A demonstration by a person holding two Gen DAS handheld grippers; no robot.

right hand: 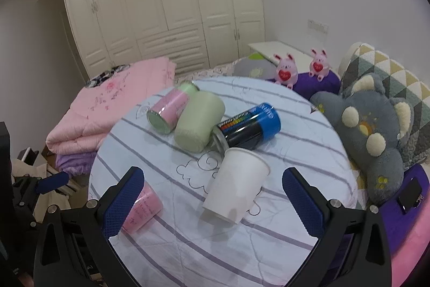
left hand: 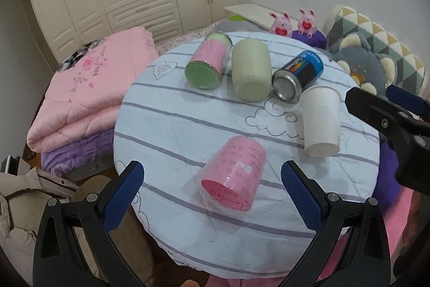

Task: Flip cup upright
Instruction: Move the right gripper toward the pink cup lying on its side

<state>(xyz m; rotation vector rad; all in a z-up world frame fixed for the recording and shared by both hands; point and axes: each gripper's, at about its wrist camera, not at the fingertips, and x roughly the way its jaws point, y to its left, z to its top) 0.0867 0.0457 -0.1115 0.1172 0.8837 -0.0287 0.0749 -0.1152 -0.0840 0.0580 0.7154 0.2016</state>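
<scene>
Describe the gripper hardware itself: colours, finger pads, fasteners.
Both match: the left gripper and right gripper have black plastic frames with triangular cut-outs, silver round bolts at the pivots, and blue pads with a knurled, dotted texture. No cables or markings visible.

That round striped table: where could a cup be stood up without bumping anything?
Bare cloth lies on the round striped table left of the lying pink cup and along the near edge. The far side is crowded: pink-green tin, cream cup, blue can, white paper cup.
</scene>
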